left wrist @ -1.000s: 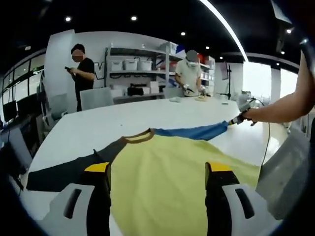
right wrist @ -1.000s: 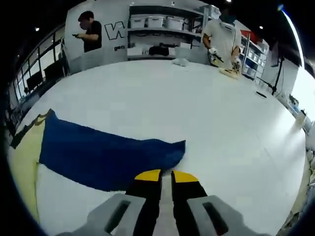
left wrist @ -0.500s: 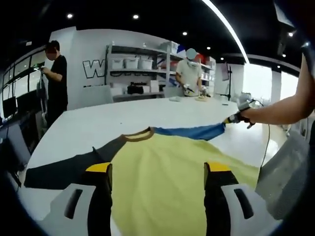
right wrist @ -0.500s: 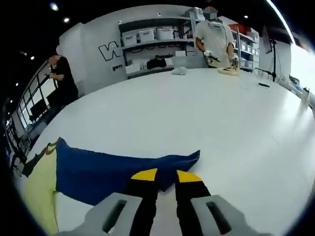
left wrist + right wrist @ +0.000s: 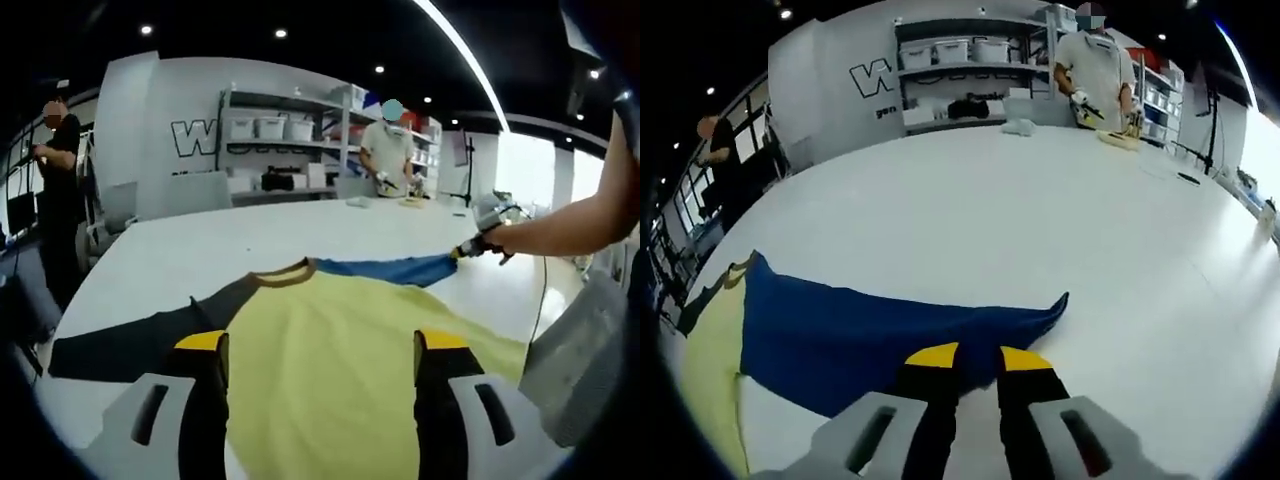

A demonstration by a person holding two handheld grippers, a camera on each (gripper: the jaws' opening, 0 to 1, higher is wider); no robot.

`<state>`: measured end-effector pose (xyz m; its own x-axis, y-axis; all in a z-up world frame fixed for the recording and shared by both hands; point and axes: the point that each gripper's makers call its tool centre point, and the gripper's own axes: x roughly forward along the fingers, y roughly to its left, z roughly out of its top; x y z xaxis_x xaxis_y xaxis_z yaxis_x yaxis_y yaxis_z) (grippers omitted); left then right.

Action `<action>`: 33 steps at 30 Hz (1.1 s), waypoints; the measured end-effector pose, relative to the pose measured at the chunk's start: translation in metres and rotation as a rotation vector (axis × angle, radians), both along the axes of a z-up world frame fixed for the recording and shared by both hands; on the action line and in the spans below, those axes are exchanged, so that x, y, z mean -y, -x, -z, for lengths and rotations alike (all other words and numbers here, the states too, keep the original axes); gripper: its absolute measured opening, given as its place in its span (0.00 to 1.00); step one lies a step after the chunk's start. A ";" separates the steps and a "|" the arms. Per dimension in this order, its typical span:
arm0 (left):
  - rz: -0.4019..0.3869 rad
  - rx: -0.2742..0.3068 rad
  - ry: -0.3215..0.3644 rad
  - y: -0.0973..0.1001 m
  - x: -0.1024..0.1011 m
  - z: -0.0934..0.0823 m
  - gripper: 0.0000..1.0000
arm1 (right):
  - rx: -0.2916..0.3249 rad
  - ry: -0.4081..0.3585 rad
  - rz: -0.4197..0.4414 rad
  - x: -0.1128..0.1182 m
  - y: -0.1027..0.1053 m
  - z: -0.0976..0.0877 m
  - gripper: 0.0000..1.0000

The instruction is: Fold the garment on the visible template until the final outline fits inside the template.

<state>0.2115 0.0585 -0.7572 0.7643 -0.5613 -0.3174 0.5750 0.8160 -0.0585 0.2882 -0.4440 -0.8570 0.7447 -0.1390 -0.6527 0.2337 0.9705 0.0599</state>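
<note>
Shirt (image 5: pixel 330 350) flat on desk (image 5: pixel 1040 210), yellow body toward me. My right gripper (image 5: pixel 975 358) pinching blue sleeve (image 5: pixel 870 335) — cuff lifted since a second ago, fold starting. Left gripper (image 5: pixel 320 345) wide open, empty over body. Left view adds dark sleeve (image 5: pixel 140 340) — template not discernible.

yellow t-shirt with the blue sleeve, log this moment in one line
garment: yellow t-shirt flat on white table | right hand-held gripper: shut on blue sleeve | left hand-held gripper: open over shirt
</note>
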 end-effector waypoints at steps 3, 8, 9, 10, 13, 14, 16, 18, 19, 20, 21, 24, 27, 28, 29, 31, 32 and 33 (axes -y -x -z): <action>0.003 -0.003 -0.002 0.001 0.001 0.001 0.71 | -0.004 0.000 0.001 0.000 0.000 0.000 0.13; 0.013 0.001 0.007 0.002 0.004 -0.001 0.74 | -0.016 0.082 0.009 0.007 0.005 -0.003 0.19; 0.014 0.007 0.014 0.002 0.005 -0.003 0.77 | -0.025 0.058 0.013 0.005 0.007 0.001 0.21; 0.012 0.016 0.017 0.001 0.005 -0.004 0.81 | -0.038 0.046 0.018 0.005 0.008 0.005 0.21; 0.015 0.018 0.023 0.001 0.006 -0.005 0.83 | -0.015 0.035 0.023 0.005 0.006 0.005 0.19; 0.017 0.016 0.023 0.002 0.007 -0.005 0.83 | -0.005 0.034 0.024 0.005 0.005 0.005 0.16; 0.017 0.016 0.009 0.002 0.006 -0.003 0.83 | -0.013 0.046 0.003 0.003 0.005 0.005 0.16; 0.016 0.010 0.007 0.002 0.005 -0.002 0.82 | -0.026 0.081 -0.019 0.001 0.003 0.005 0.15; 0.016 0.010 0.011 0.002 0.006 -0.002 0.82 | -0.028 0.086 -0.023 0.001 0.003 0.005 0.15; 0.016 0.008 0.011 0.002 0.005 -0.002 0.82 | -0.026 0.095 -0.029 0.000 0.004 0.003 0.15; 0.017 0.008 0.009 0.002 0.006 -0.002 0.82 | -0.028 0.106 -0.035 0.000 0.005 0.002 0.14; 0.022 0.008 0.007 0.002 0.006 -0.001 0.82 | -0.019 0.124 -0.041 0.001 0.006 -0.003 0.10; 0.022 0.010 0.010 0.002 0.007 -0.002 0.83 | -0.003 0.130 -0.035 0.003 0.007 -0.009 0.03; 0.021 0.011 0.012 0.002 0.007 -0.003 0.85 | 0.001 0.127 -0.037 0.003 0.007 -0.010 0.00; 0.018 0.015 0.020 0.002 0.007 -0.004 0.88 | 0.010 0.123 -0.039 0.003 0.006 -0.012 0.00; 0.014 0.018 0.026 0.002 0.007 -0.005 0.94 | 0.020 0.108 -0.032 0.003 0.006 -0.014 0.00; 0.012 0.015 0.027 0.002 0.007 -0.005 0.96 | 0.025 0.102 -0.028 0.003 0.007 -0.015 0.00; 0.013 0.009 0.032 0.003 0.008 -0.004 0.99 | 0.035 0.088 -0.018 0.003 0.008 -0.017 0.00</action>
